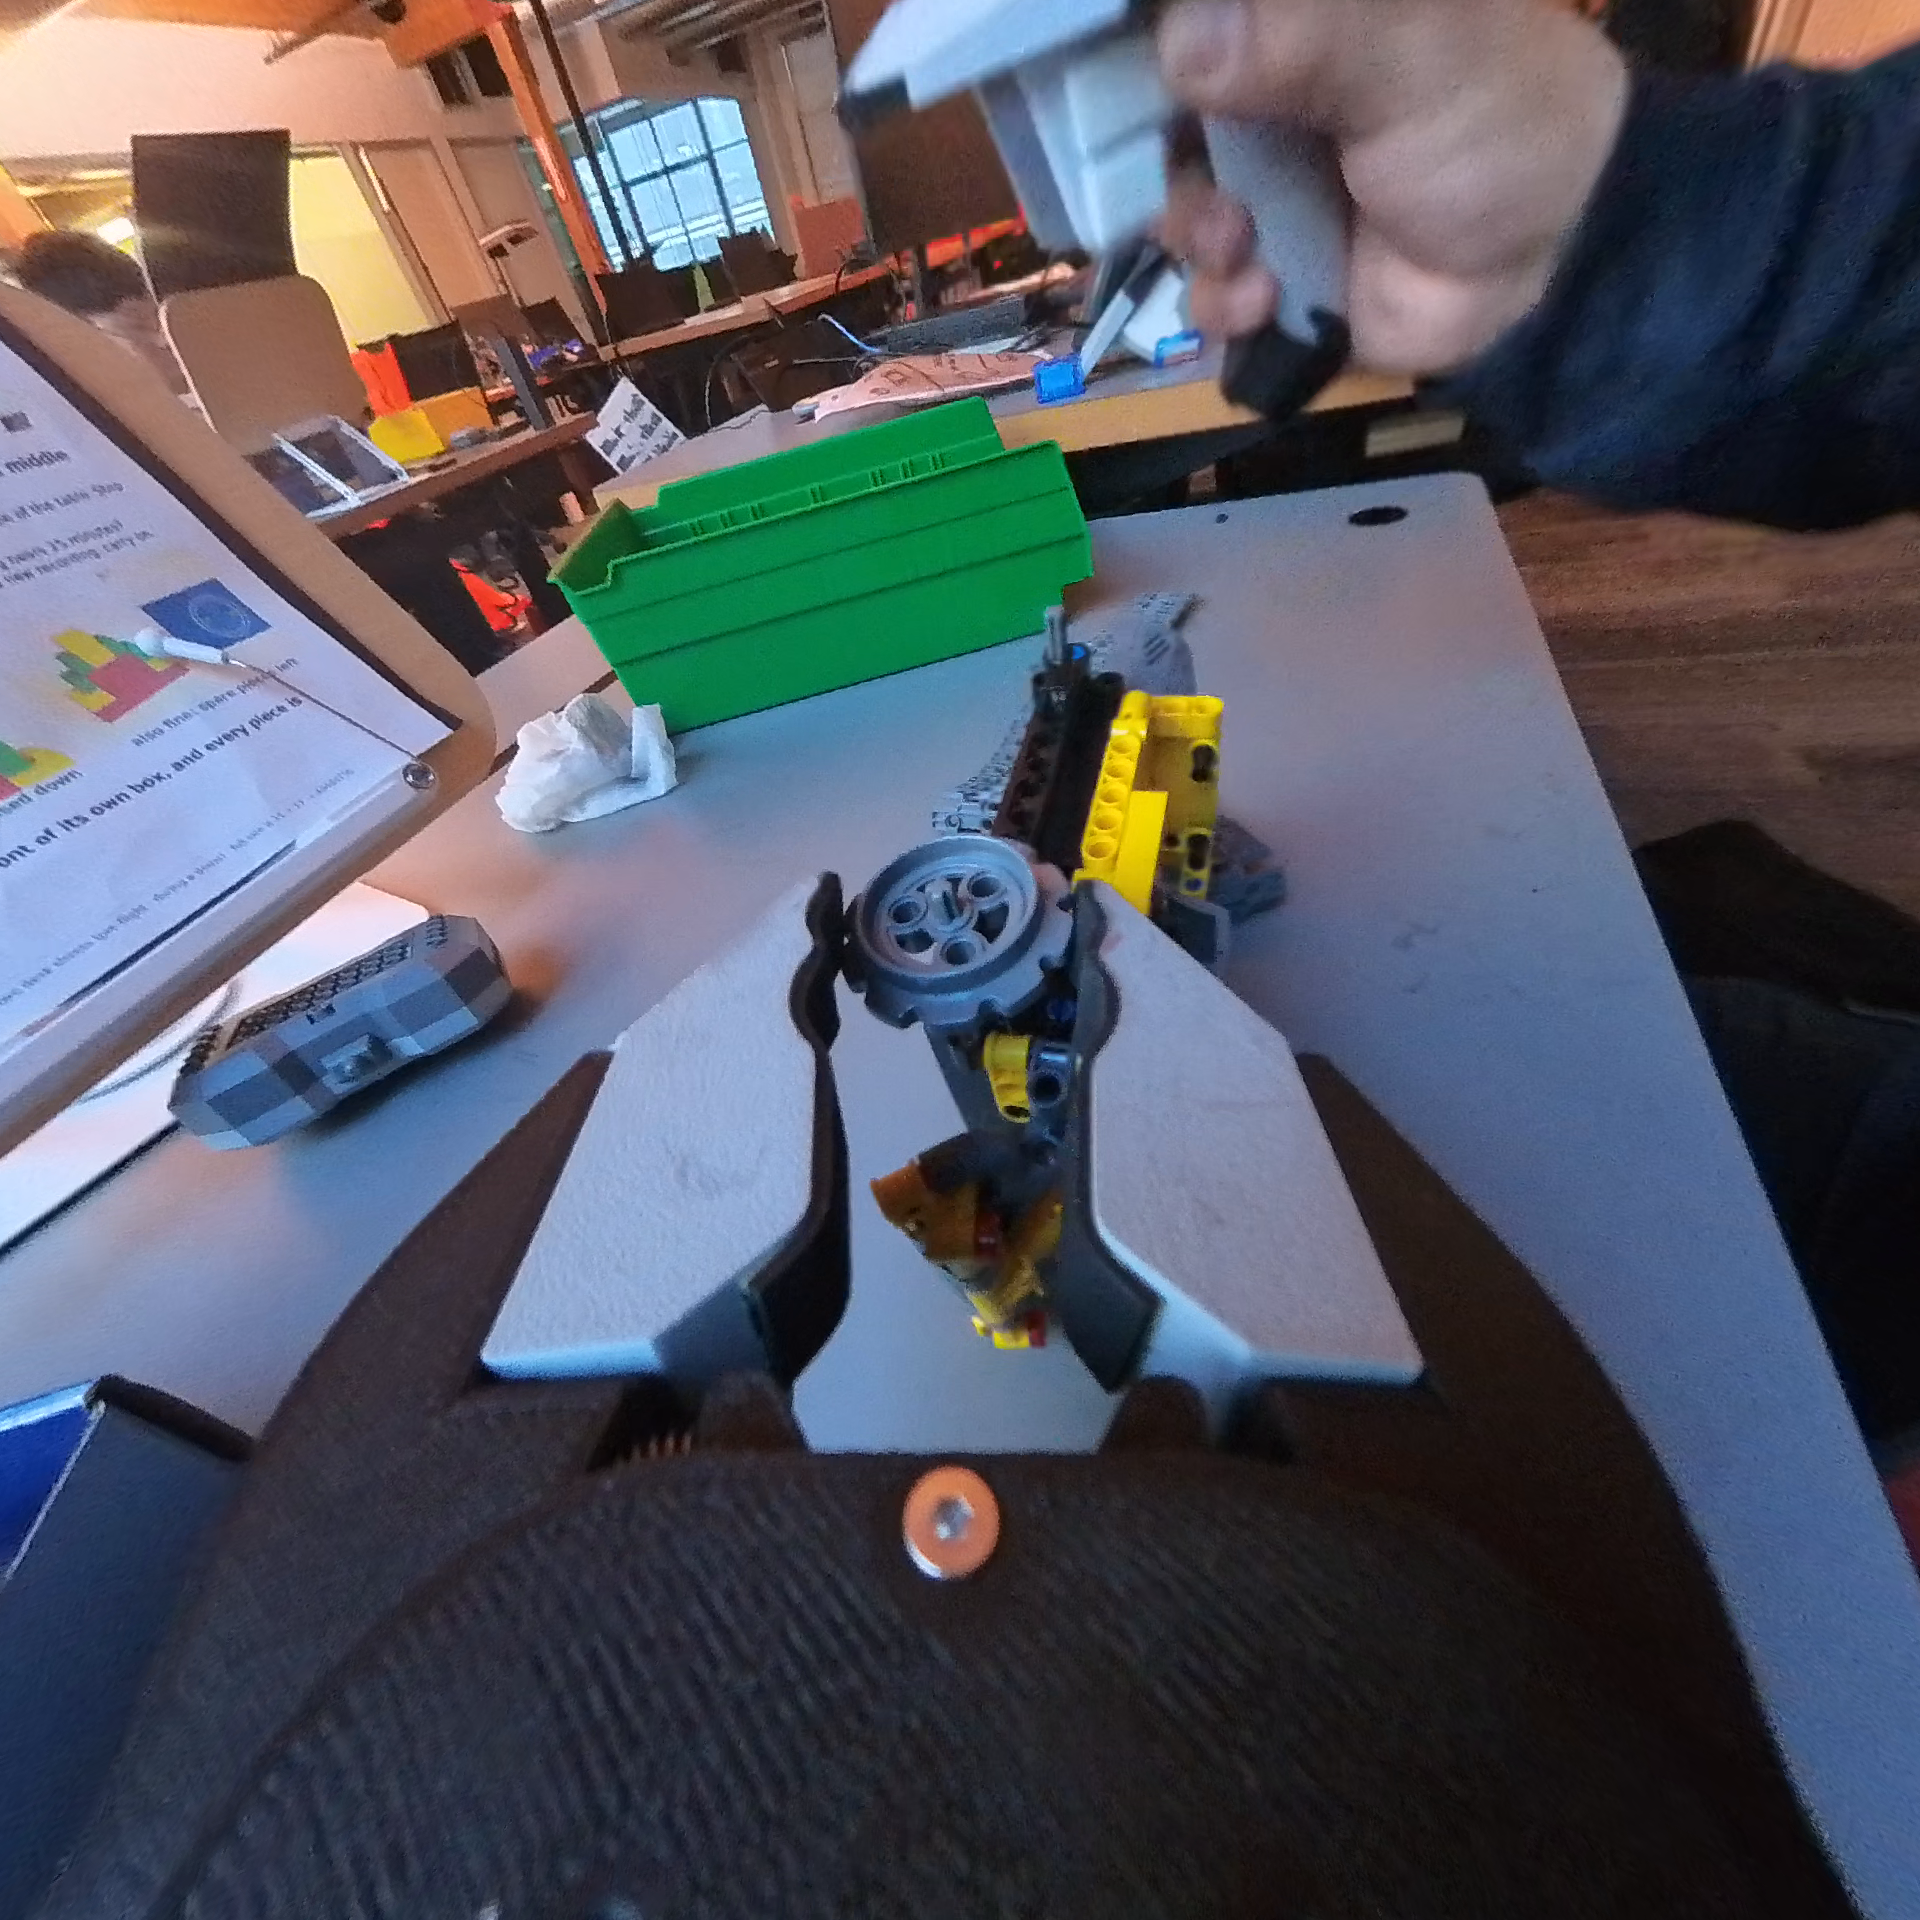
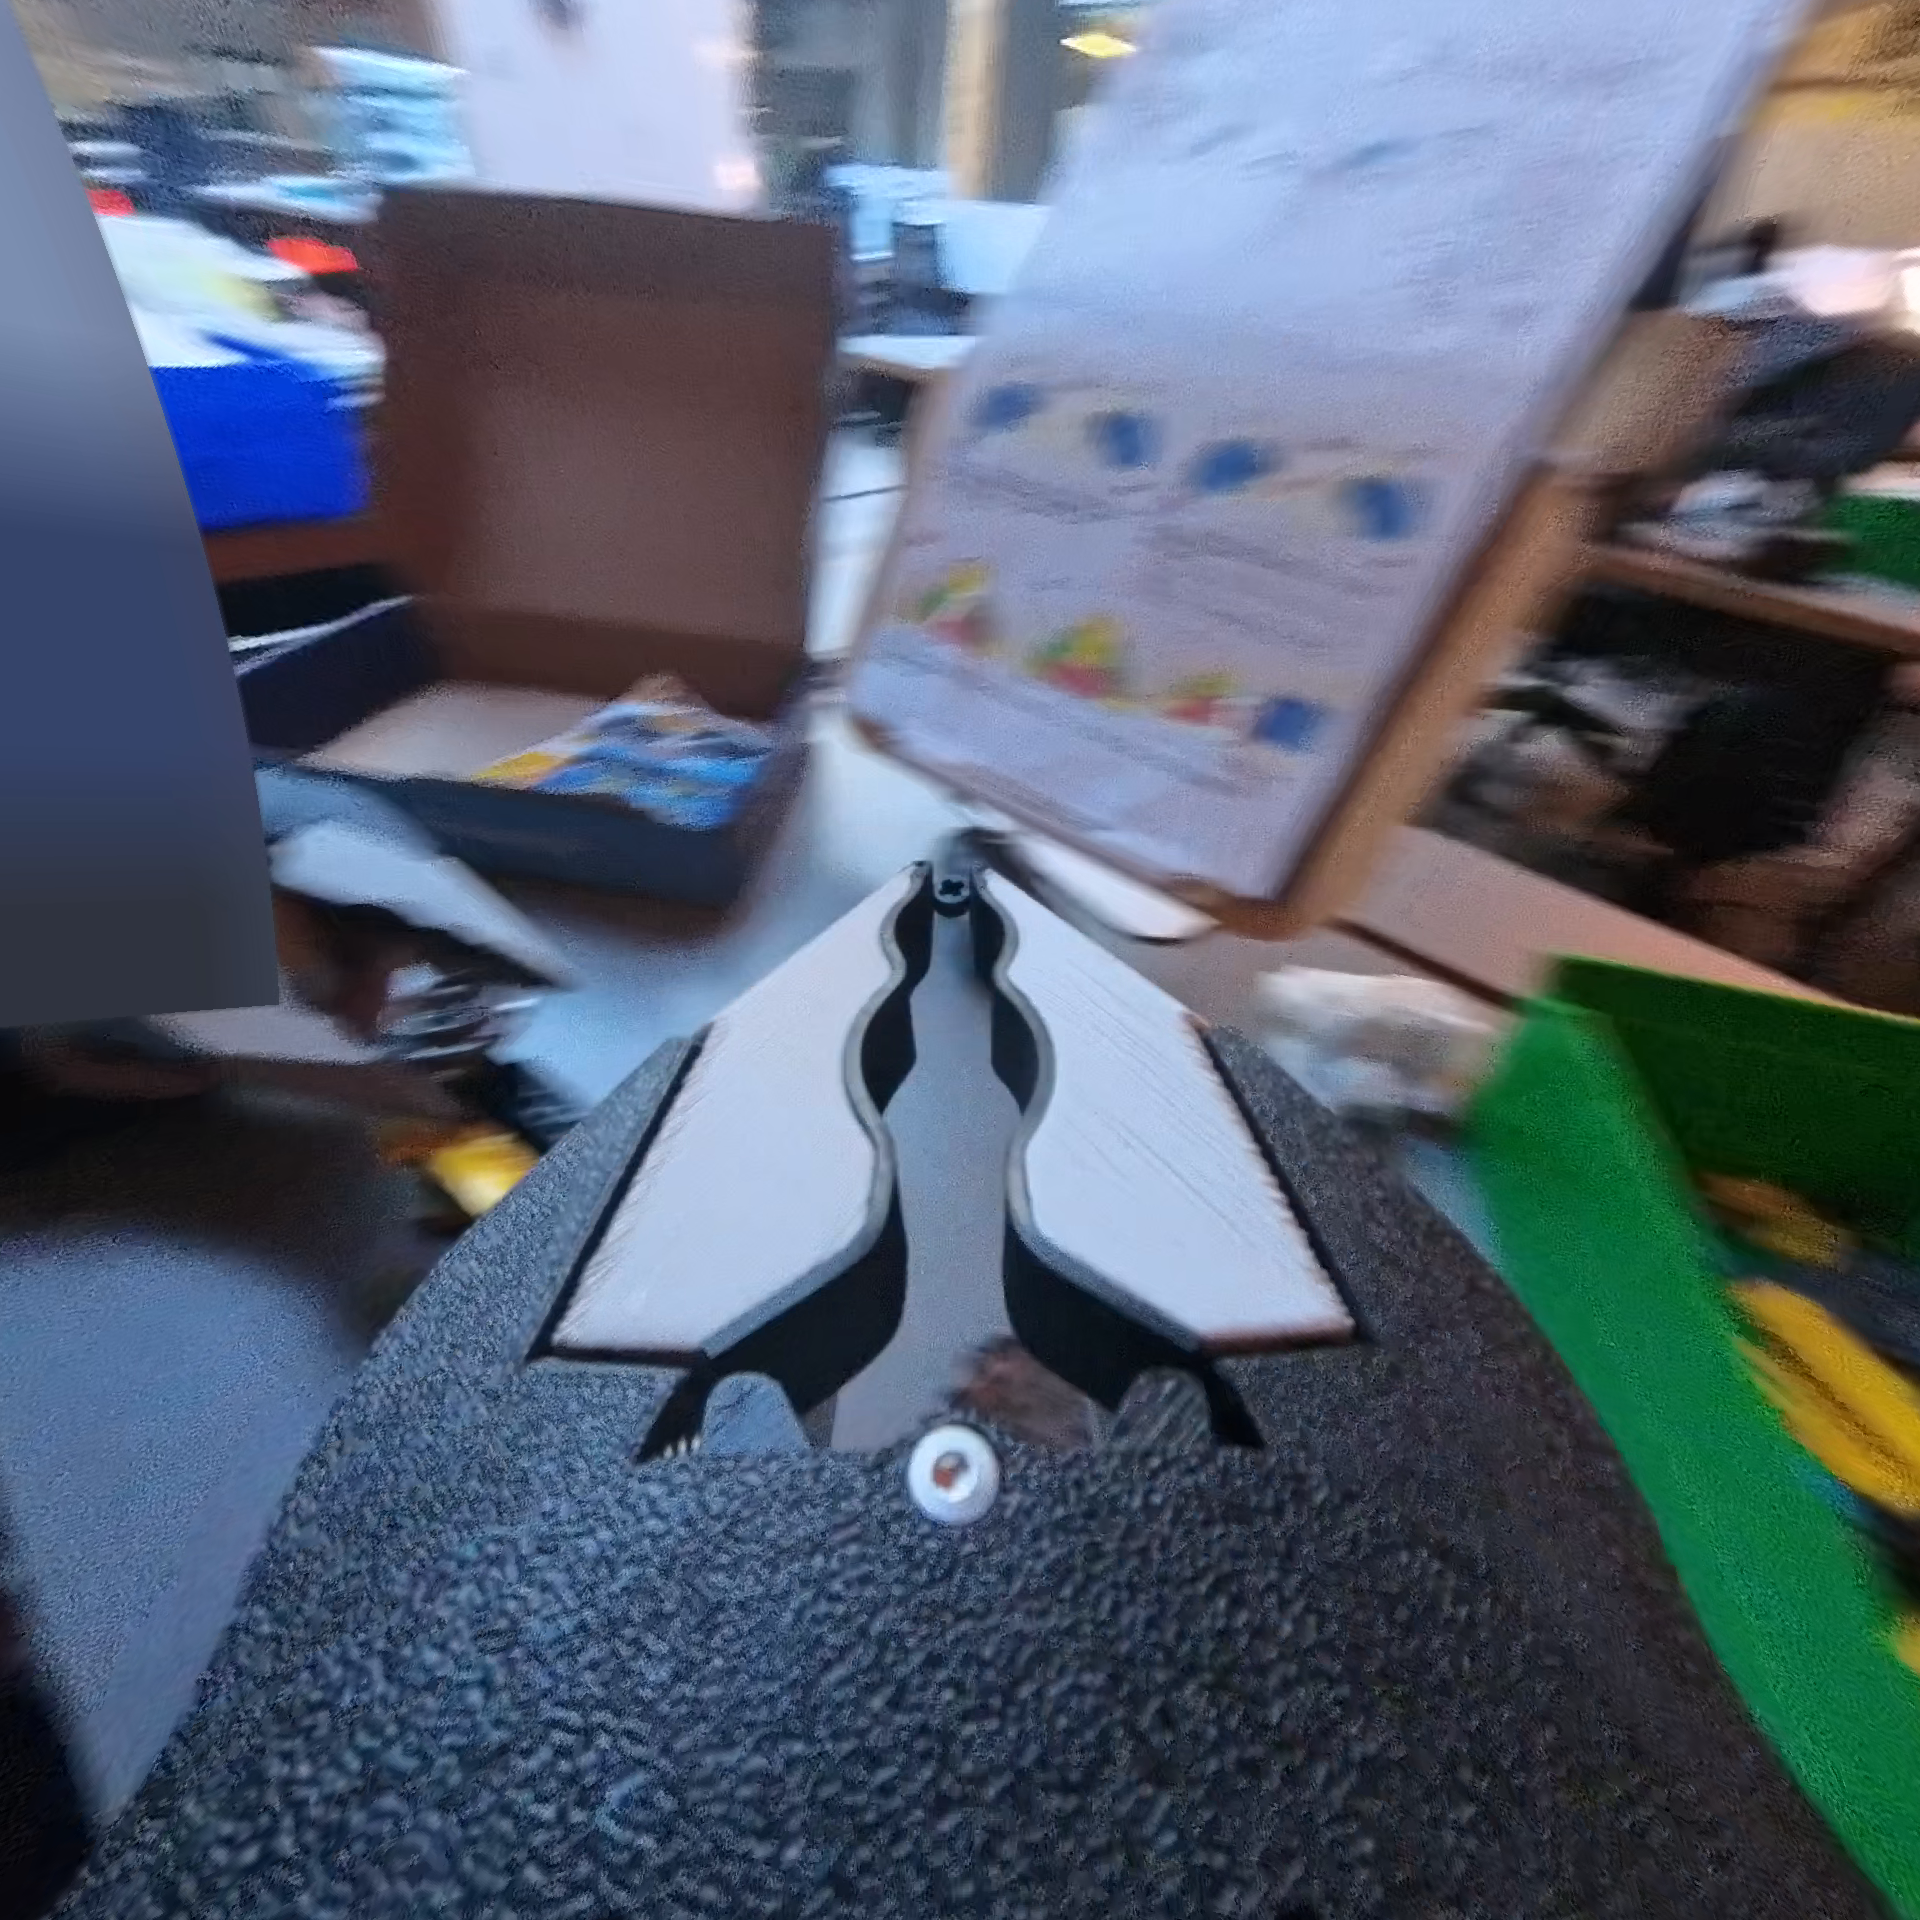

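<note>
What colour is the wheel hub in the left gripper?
Grey wheel hub; clearest in left wrist view.

Workshop — desks [image 1: 727,322], arched window [image 1: 665,177].

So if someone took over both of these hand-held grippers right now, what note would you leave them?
Left hand-held gripper: shut on a grey wheel at the end of a toy-brick model whose far part rests on the grey table.
Right hand-held gripper: shut on a small black pin, raised in the air; its view is motion-blurred.
Nearby: green bin behind the model, with yellow pieces inside; crumpled tissue; grey brick piece to the left; instruction board.
Done or left: cannot tell from the pictures.
</note>
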Tool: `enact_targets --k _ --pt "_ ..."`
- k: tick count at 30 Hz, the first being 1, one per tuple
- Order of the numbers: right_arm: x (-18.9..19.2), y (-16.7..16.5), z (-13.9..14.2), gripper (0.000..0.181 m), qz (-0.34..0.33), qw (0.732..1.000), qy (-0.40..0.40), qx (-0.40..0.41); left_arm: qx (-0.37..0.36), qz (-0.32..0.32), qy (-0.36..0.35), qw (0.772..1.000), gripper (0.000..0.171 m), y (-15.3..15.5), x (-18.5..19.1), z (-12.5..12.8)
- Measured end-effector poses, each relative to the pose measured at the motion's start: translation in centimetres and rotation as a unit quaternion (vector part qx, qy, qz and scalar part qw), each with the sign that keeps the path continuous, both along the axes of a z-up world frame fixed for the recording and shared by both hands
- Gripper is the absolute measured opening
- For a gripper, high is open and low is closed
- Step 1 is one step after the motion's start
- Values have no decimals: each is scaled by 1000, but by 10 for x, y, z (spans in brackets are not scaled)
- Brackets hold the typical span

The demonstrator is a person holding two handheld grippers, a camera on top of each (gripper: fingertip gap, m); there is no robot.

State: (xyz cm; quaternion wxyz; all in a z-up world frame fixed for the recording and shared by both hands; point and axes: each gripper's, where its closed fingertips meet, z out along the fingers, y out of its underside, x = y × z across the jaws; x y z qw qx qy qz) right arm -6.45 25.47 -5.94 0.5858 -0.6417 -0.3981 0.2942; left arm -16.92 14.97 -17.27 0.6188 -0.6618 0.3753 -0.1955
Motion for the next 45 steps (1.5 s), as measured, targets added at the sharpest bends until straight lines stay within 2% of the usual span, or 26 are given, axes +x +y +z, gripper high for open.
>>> enact_targets --k 2,4,5,7,9,10,13,17,18,20,23,25,26,28,30,33,35,37,42,45 --pt "69 59 13 3 -102 995 3 -8 4 -2 3 1000 42 0 1 0" --pt "135 116 6 2 -194 980 -11 -30 4 -4 1 1000 42 0 3 0" --pt "158 139 -7 2 -218 974 -30 -52 5 -6 1 1000 42 0 4 0" --pt "191 173 -53 3 -241 957 -86 -138 12 -8 4 1000 42 -1 4 0" --pt "211 191 -88 7 -250 940 -110 -205 17 -13 5 1000 42 -2 4 0" --pt "215 195 -94 11 -248 938 -95 -225 20 -14 6 1000 42 -2 4 0" --pt "214 194 -84 26 -231 945 -53 -225 24 -15 5 1000 42 -2 4 0" --pt "217 190 -93 24 -230 936 -91 -250 19 -14 1 1000 42 0 3 0" --pt "210 185 -82 24 -223 942 -76 -240 18 -14 1 1000 42 0 3 0" --pt "174 159 -49 20 -166 966 -36 -196 23 -16 5 1000 42 -1 3 0" --pt "80 78 -31 23 3 986 -41 -163 29 -18 11 999 42 -1 4 0" --pt "14 5 -43 27 146 972 -68 -169 32 -22 13 999 42 -1 5 0" --pt "-13 -27 -54 27 196 962 -87 -171 33 -23 14 999 42 -2 5 0" --pt "-55 -77 -74 29 256 942 -110 -186 37 -26 18 999 42 -3 5 -1" --pt "-84 -106 -85 26 281 925 -120 -224 50 -24 33 998 42 -3 4 -1" --pt "-106 -118 -101 27 284 915 -164 -236 83 -20 68 994 42 -6 5 -2" --pt "-112 -119 -110 34 287 905 -195 -245 115 -25 94 989 42 -10 7 -1" --pt "-117 -130 -110 21 318 889 -188 -268 138 -31 109 984 42 -13 9 -1" --pt "-119 -131 -113 20 326 888 -193 -260 155 -22 133 979 42 -13 8 -3" --pt "-117 -131 -112 18 335 879 -170 -293 155 -28 117 981 43 -14 10 -3"
